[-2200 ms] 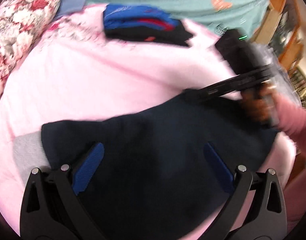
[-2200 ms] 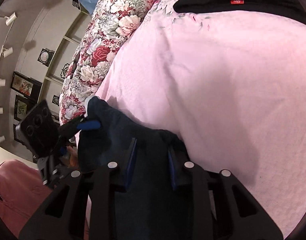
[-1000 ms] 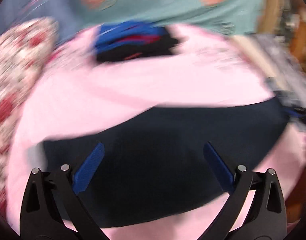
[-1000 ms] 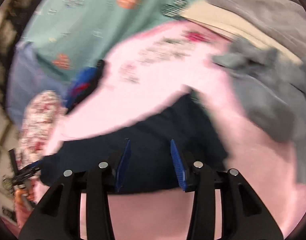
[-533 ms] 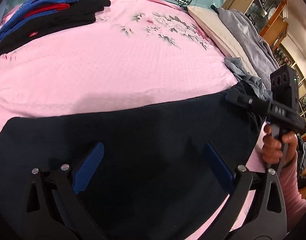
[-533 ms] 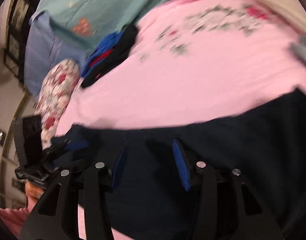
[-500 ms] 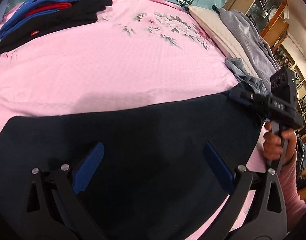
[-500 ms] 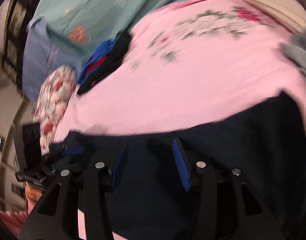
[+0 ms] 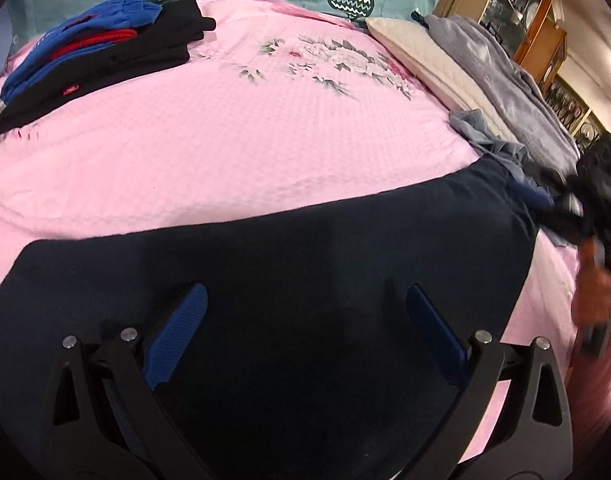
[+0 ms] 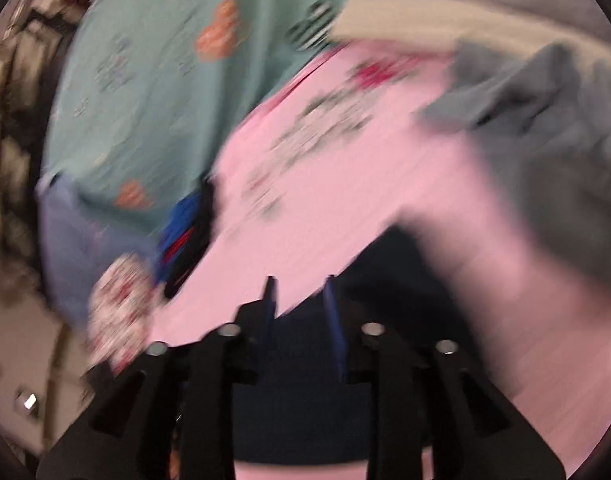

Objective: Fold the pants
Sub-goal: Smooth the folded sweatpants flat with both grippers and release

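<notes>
Dark pants [image 9: 297, 280] lie flat on the pink bed [image 9: 233, 128].
Left claw [image 9: 305, 320] is wide apart above them at 6 o'clock — right claw [image 10: 301, 304], blurred, has a narrow gap over their edge.

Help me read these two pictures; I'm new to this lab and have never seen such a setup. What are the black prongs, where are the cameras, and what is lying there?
The black prongs with blue pads are hand-held grippers, one in each of a person's hands. Each carries a wide-angle camera that looks along its fingers.

The left camera shows the left gripper wide open over dark pants, spread flat on a pink bedspread. At the far right you see the right gripper at the pants' edge, blurred. A stack of folded clothes lies at the back, a grey blanket to the right.

The right camera's picture is blurred. Its fingers stand close together over the pants' edge; whether they pinch the cloth, I cannot tell.
</notes>
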`<state>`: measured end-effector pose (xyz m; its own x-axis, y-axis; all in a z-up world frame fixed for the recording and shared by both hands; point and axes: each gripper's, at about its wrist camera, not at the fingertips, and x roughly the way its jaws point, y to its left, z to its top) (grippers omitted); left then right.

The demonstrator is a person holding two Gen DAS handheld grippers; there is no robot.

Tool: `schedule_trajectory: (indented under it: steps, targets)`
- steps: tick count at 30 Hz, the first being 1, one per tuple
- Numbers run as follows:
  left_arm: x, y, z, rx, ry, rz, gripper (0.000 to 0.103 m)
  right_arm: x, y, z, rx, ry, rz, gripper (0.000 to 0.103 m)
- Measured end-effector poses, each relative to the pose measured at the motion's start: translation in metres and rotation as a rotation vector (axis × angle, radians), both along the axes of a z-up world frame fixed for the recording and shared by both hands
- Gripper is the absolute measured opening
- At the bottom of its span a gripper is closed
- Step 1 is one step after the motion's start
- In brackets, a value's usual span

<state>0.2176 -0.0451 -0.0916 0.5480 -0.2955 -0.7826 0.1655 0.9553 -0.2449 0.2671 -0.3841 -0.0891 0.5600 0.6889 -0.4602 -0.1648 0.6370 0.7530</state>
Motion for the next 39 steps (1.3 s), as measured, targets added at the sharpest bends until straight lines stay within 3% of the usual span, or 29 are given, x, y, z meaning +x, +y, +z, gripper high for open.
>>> schedule_trajectory:
  steps: [1,3,5,8,11,13,14,15,16,19,21,23,25,27,28,29,31,32,34,36,38,39]
  targets:
    - [0.0,-0.001,0.0,0.009,0.001,-0.001,0.101,-0.014,0.024,0.003,-0.025,-0.007,0.09,0.043]
    - [0.0,-0.006,0.0,0.038,0.002,-0.004,0.101,-0.038,0.068,0.002,-0.18,-0.001,0.204,0.043]
    - [0.0,-0.008,0.0,0.053,0.004,-0.008,0.101,-0.048,0.081,-0.007,-0.302,0.035,0.234,0.041]
    - [-0.001,-0.007,0.001,0.056,0.007,-0.003,0.101,-0.051,0.048,-0.01,-0.345,0.025,0.138,0.033]
    - [-0.013,-0.017,0.005,0.105,0.027,0.04,0.101,-0.048,0.006,-0.01,-0.414,0.052,-0.086,0.023]
    - [-0.026,-0.026,0.011,0.054,0.013,-0.002,0.101,-0.049,0.004,-0.011,-0.415,0.063,-0.137,0.025]
    - [-0.037,-0.034,0.015,0.022,-0.003,-0.049,0.101,-0.052,0.01,-0.008,-0.445,0.059,-0.157,0.031]
    - [-0.046,-0.039,0.018,0.023,-0.02,-0.072,0.101,-0.057,0.021,-0.003,-0.485,0.046,-0.169,0.041]
    - [-0.053,-0.041,0.021,0.046,-0.038,-0.069,0.101,-0.062,0.039,0.004,-0.512,-0.002,-0.152,0.044]
    - [-0.068,-0.017,0.017,0.12,-0.028,0.008,0.101,-0.067,0.077,0.008,-0.517,-0.106,-0.03,0.052]
    - [-0.079,0.02,0.002,0.096,0.053,0.093,0.101,-0.058,0.085,-0.005,-0.521,-0.036,0.014,0.053]
    - [-0.098,0.043,0.006,0.057,0.031,0.104,0.101,-0.056,0.075,-0.009,-0.456,-0.017,0.019,0.053]
    - [-0.116,0.063,0.009,0.097,0.04,0.154,0.101,-0.06,0.062,-0.011,-0.396,-0.013,0.018,0.053]
    - [-0.134,0.102,0.005,0.195,0.076,0.271,0.101,-0.056,0.062,-0.012,-0.375,-0.008,0.015,0.053]
    - [-0.142,0.116,0.005,0.163,0.072,0.27,0.101,-0.054,0.065,-0.012,-0.377,-0.009,0.015,0.053]
    - [-0.151,0.13,0.011,0.116,0.07,0.25,0.101,-0.055,0.065,-0.012,-0.379,-0.011,0.014,0.053]
    - [-0.161,0.139,0.026,0.177,0.068,0.259,0.1,-0.059,0.063,-0.011,-0.375,-0.014,0.013,0.054]
    - [-0.168,0.147,0.042,0.217,0.029,0.279,0.1,-0.056,0.072,-0.009,-0.374,-0.013,0.012,0.054]
    - [-0.178,0.17,0.071,0.225,-0.05,0.33,0.1,-0.054,0.074,-0.009,-0.363,-0.012,0.013,0.054]
    - [-0.179,0.2,0.081,0.23,-0.056,0.42,0.1,-0.053,0.073,-0.01,-0.35,-0.012,0.012,0.054]
    - [-0.175,0.239,0.077,0.238,-0.003,0.529,0.094,-0.053,0.071,-0.01,-0.332,-0.011,0.012,0.055]
    - [-0.175,0.254,0.073,0.218,0.021,0.552,0.081,-0.054,0.069,-0.011,-0.323,-0.01,0.012,0.055]
